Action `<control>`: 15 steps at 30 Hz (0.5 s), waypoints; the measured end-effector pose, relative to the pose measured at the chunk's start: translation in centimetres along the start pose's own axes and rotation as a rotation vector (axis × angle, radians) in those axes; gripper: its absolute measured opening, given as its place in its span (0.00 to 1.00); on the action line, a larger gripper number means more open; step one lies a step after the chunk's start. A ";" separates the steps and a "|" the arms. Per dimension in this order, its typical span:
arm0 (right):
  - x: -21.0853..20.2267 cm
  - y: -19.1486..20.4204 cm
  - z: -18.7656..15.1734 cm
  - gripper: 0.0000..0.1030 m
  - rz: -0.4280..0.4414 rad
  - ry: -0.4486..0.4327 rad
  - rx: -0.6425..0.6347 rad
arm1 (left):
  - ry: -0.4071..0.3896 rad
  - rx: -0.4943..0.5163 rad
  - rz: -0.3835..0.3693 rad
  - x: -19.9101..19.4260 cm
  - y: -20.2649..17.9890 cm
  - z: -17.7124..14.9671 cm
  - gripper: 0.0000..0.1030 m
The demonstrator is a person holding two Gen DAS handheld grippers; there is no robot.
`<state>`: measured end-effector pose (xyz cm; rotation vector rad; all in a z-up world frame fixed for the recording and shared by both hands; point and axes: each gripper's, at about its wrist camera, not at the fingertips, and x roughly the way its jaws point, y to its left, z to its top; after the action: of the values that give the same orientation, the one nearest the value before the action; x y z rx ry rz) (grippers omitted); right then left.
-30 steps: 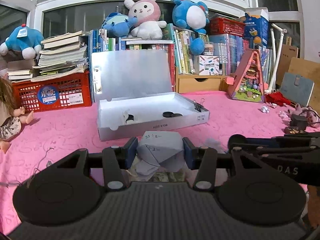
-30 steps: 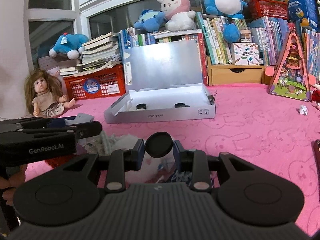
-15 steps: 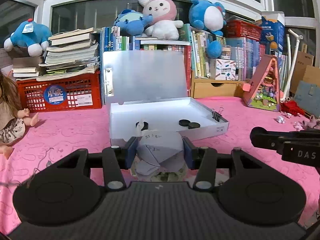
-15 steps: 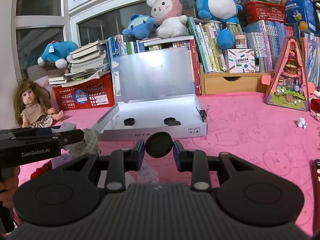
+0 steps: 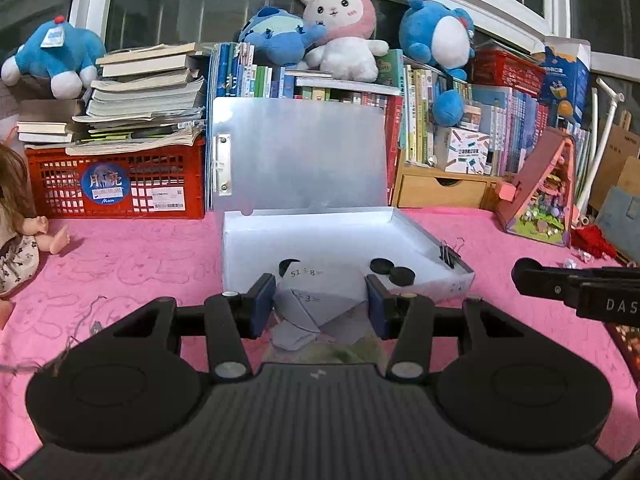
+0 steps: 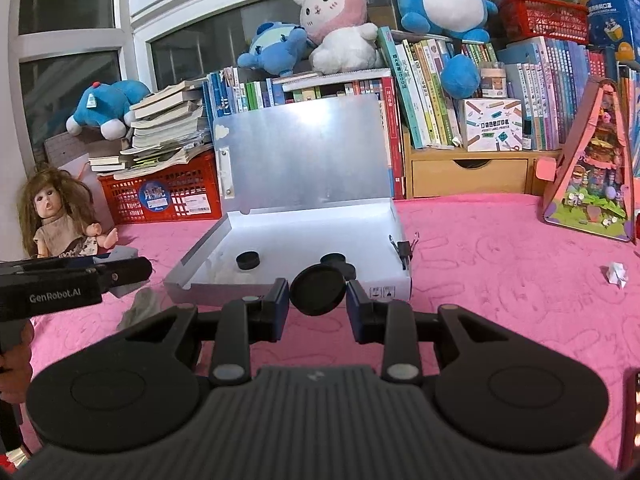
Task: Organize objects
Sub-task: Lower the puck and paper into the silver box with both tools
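An open white box (image 5: 248,248) with a raised silver lid (image 5: 304,152) lies on the pink table, also in the right wrist view (image 6: 224,240). Black round discs (image 5: 392,270) lie inside it. My left gripper (image 5: 320,304) is shut on a folded grey paper (image 5: 320,300) with sums printed on it, held just before the box's front wall. My right gripper (image 6: 318,298) is shut on a black disc (image 6: 318,290), held just before the box's near right corner. A black binder clip (image 6: 404,248) sits on the box's right wall.
A doll (image 6: 56,216) sits at the left. A red crate (image 5: 116,184) with books, a row of books and plush toys stand behind the box. A pink triangular toy house (image 6: 596,168) and a small paper scrap (image 6: 616,274) are at the right.
Both grippers have moved forward toward the open box with their loads still held. The box now looks larger and closer in both views.
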<state>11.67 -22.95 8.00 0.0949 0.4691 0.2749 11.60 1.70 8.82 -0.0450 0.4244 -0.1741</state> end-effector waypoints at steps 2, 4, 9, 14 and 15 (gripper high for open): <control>0.5 -0.2 0.4 0.35 0.006 0.006 0.003 | 0.010 -0.017 -0.006 0.6 0.4 0.6 0.53; 1.1 -0.4 0.8 0.35 0.008 0.015 0.011 | 0.016 -0.034 -0.019 1.0 0.8 1.1 0.53; 2.1 -0.7 1.6 0.35 0.012 0.025 0.018 | 0.025 -0.043 -0.004 2.5 1.4 2.2 0.53; 3.0 -1.7 2.8 0.35 0.033 0.043 0.061 | 0.078 -0.097 -0.028 4.3 2.5 3.3 0.53; 3.2 -1.9 3.0 0.35 0.034 0.047 0.067 | 0.088 -0.105 -0.030 4.7 2.7 3.6 0.53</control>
<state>16.28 -23.96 9.02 0.1622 0.5242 0.2951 17.71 3.58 10.02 -0.1473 0.5205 -0.1836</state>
